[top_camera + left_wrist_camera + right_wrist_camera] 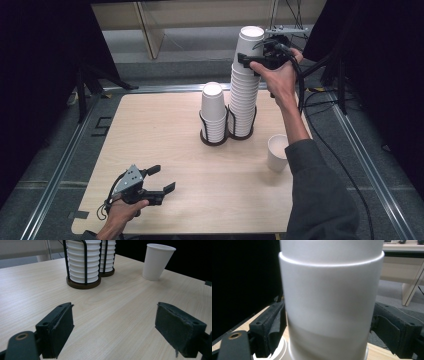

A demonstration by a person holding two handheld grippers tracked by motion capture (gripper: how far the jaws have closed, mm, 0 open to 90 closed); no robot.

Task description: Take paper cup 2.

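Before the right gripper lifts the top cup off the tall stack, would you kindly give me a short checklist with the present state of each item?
1. Right gripper astride the top cup of the tall stack: ok, a jaw on each side.
2. Pads pressing on the top cup: cannot tell; the left pad looks close, the right pad seems apart.
3. Tall stack seated in its wire holder: ok, upright.
4. Short stack apart from the right gripper: ok, well below it.
5. Single cup upright on the table, away from the stacks: ok.
6. Left gripper open and holding nothing: ok.
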